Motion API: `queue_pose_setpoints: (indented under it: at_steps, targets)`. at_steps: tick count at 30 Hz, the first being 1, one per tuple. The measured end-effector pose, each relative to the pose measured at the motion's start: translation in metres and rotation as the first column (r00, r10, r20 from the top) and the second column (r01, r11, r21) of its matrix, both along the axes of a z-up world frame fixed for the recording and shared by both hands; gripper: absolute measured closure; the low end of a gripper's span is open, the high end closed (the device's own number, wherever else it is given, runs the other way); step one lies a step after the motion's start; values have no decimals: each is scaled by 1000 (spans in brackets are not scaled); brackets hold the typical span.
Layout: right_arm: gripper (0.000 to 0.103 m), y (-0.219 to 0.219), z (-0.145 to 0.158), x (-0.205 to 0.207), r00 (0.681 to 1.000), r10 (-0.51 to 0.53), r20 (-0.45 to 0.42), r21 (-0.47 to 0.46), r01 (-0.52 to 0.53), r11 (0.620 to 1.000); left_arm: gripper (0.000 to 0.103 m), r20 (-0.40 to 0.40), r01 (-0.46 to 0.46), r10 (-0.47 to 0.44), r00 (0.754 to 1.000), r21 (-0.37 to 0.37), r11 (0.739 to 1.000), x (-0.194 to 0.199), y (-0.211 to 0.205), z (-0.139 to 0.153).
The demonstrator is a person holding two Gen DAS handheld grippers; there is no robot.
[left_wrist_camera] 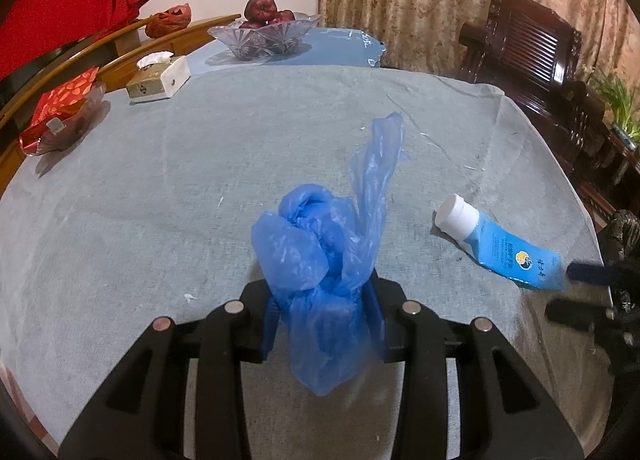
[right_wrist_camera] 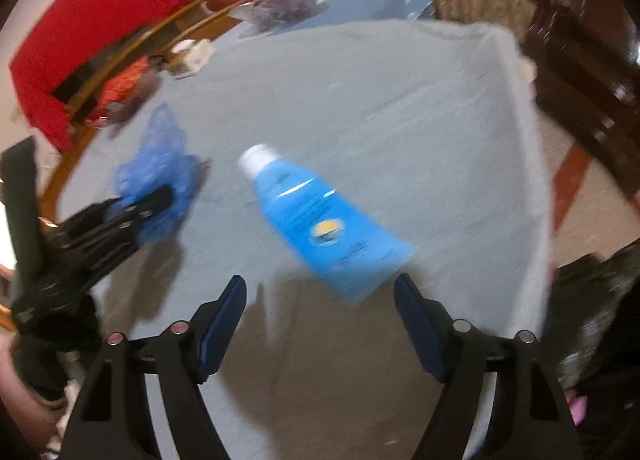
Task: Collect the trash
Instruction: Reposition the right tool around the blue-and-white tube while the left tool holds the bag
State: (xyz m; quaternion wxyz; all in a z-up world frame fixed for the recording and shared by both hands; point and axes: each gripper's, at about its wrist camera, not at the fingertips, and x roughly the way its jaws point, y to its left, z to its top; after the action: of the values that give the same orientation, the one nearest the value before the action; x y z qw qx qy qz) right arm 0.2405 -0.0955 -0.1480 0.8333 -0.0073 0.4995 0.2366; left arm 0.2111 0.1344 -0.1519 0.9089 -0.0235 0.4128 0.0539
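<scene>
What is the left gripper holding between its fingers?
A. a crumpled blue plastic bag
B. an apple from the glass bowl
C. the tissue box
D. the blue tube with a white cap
A: the left gripper is clamped on the crumpled blue plastic bag, while the blue tube lies on the table.

Black gripper frames, blue-padded jaws, silver round screws.
</scene>
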Motion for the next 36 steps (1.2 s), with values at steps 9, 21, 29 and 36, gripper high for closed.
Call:
queue_pose_setpoints:
  at_steps: [9,21,29,36]
  targets:
    - [27,-2,-12,28,999,-1,-33,59,3,998,66,-6,3,-3,1000,-3,1000,1,-1,0]
    - [28,17,-6,4,992,115,-56,101,-109,989,64,-3,-13,13,1000,2,1000,-1,4,0]
    - [28,13,6,21,999,50,17,53,-51,997,65,2,-27,27,1000,3,1000,1,4,1]
    - [28,45,-8,36,997,75,34,18,-76,997,69,14,-38,38,999,14,999,2,7,2]
